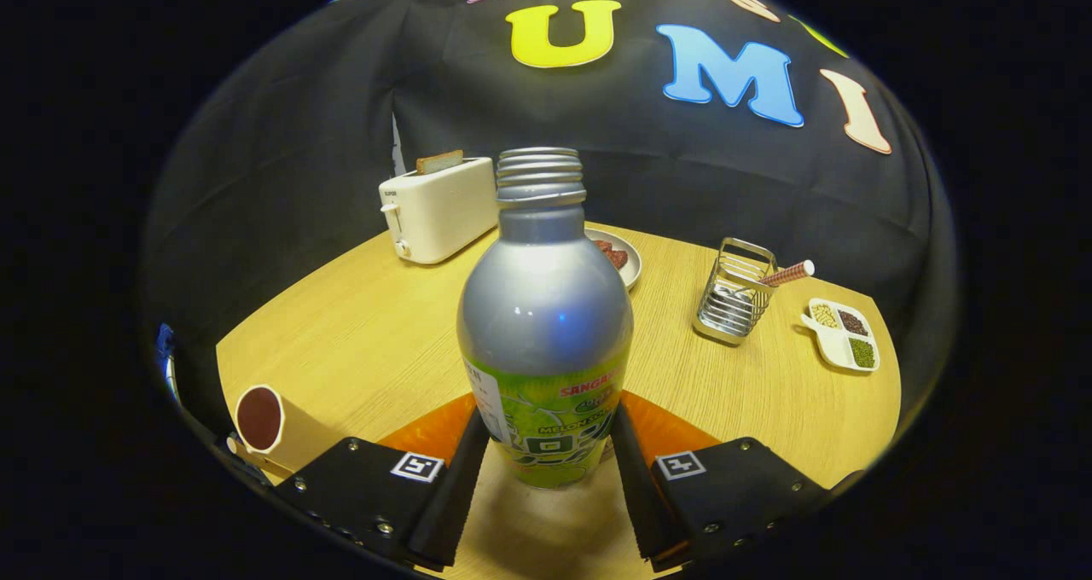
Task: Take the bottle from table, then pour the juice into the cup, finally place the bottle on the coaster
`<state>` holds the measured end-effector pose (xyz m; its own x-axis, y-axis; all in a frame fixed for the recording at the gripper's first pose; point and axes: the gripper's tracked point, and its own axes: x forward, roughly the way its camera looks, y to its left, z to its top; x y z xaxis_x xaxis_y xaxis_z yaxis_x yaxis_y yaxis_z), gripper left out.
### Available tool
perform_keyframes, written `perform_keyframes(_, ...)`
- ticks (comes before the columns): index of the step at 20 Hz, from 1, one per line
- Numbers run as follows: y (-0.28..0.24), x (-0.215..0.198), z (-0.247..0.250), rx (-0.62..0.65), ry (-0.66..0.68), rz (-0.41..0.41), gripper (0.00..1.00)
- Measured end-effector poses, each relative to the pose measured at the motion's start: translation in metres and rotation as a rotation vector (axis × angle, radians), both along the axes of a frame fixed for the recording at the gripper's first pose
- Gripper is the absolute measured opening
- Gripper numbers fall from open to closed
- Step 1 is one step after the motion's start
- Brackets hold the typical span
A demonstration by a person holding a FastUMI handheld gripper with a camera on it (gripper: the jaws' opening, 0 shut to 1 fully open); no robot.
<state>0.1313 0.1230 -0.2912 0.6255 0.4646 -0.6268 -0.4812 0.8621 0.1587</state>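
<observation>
A silver bottle (pixel 544 307) with a green label and an uncapped threaded neck stands upright between my fingers. My gripper (pixel 546 422) is shut on the bottle, both fingers pressing its lower labelled part. An orange coaster (pixel 426 431) shows on either side of the bottle behind the fingers. I cannot tell whether the bottle's base rests on it. A white cup (pixel 260 418) holding dark liquid stands to the left of my left finger, near the table's edge.
On the round wooden table (pixel 358 341), a white toaster (pixel 439 209) with a slice in it stands far left. A plate (pixel 621 258) of food lies behind the bottle. To the right are a wire holder (pixel 735 303) and a divided dish (pixel 845 334) of beans.
</observation>
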Motion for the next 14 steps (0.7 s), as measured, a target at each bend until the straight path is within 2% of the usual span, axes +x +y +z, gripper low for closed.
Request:
perform_keyframes(6,0.0,0.027,-0.019,0.014,0.007,-0.071,0.76)
perform_keyframes(14,-0.001,0.046,-0.028,-0.006,-0.039,-0.114,0.79)
